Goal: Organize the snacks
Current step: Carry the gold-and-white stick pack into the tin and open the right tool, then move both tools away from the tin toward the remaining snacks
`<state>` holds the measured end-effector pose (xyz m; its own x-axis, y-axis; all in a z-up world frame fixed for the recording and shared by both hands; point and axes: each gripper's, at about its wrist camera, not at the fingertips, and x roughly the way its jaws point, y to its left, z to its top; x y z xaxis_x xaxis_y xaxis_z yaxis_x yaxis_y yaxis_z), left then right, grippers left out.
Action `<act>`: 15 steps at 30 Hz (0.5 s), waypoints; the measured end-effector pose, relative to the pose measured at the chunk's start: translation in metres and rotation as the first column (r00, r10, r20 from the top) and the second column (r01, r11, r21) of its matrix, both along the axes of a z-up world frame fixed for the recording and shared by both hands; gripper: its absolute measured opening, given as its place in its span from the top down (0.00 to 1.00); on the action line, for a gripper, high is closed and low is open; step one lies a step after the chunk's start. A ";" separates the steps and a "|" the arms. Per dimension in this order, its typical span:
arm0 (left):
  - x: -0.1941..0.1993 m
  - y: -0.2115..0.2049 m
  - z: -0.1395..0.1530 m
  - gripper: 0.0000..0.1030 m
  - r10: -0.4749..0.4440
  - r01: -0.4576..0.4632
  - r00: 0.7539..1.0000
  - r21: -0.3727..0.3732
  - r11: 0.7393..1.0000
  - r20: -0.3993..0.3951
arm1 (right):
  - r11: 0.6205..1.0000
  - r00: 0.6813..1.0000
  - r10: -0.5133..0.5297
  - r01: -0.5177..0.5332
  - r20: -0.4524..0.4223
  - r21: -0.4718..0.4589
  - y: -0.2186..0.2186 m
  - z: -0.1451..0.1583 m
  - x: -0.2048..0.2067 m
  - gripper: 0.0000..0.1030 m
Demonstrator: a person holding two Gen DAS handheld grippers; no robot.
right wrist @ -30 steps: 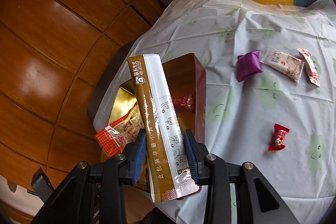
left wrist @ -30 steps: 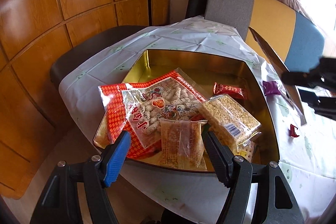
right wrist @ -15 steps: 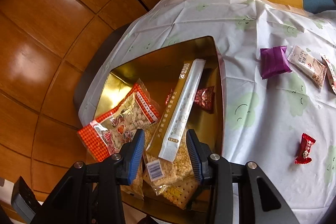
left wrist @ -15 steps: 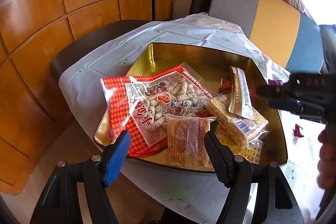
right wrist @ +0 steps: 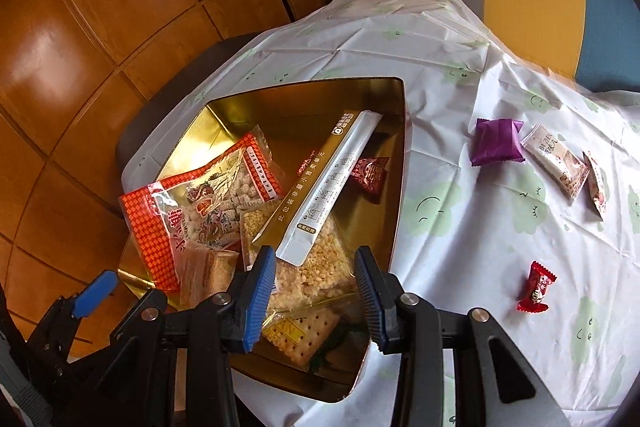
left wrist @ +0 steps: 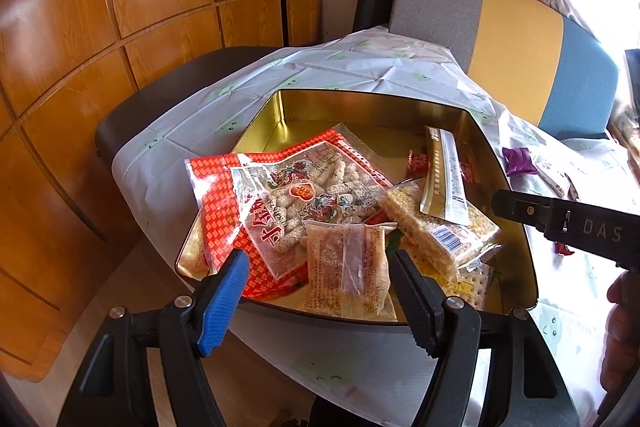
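While the gold tin sits at the table's left edge on a white tablecloth, a long gold-and-silver packet is seen lying loose inside it, propped across a rice-cake pack near the tin's right wall. The right gripper is held just above the tin's near corner, its jaws parted and nothing clasped between them. The left gripper is poised at the tin's near rim, its jaws spread wide and empty, with a small orange snack bag framed between them but untouched. A red bag of puffed sticks is spread over the tin's left side, and a cracker pack is tucked in the near corner. Outside the tin, toward the cloth's right edge, a purple sweet, a pale wrapped bar and a red candy are left lying apart.
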<state>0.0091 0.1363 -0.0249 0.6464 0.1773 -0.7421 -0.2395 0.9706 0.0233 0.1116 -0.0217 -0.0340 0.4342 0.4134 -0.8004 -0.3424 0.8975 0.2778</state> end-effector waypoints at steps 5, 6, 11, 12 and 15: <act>-0.003 -0.005 0.004 0.29 -0.007 0.006 1.000 0.019 1.000 0.011 | 1.000 0.999 -0.003 0.003 0.035 -0.018 -0.004 0.005 -0.007 0.60; -0.003 -0.006 0.004 0.29 -0.008 0.007 1.000 0.022 1.000 0.013 | 1.000 0.999 -0.005 0.006 0.041 -0.020 -0.005 0.006 -0.009 0.60; -0.004 -0.009 0.007 0.29 -0.015 0.015 1.000 0.036 0.999 0.021 | 0.999 0.997 -0.017 0.019 0.073 -0.032 -0.012 0.011 -0.015 0.60; -0.005 -0.010 0.008 0.29 -0.018 0.017 1.000 0.037 0.999 0.022 | 0.999 0.997 -0.019 0.022 0.077 -0.033 -0.013 0.011 -0.015 0.60; -0.005 -0.011 0.008 0.29 -0.023 0.022 0.999 0.041 0.999 0.023 | 0.999 0.996 -0.027 0.030 0.089 -0.035 -0.018 0.014 -0.017 0.60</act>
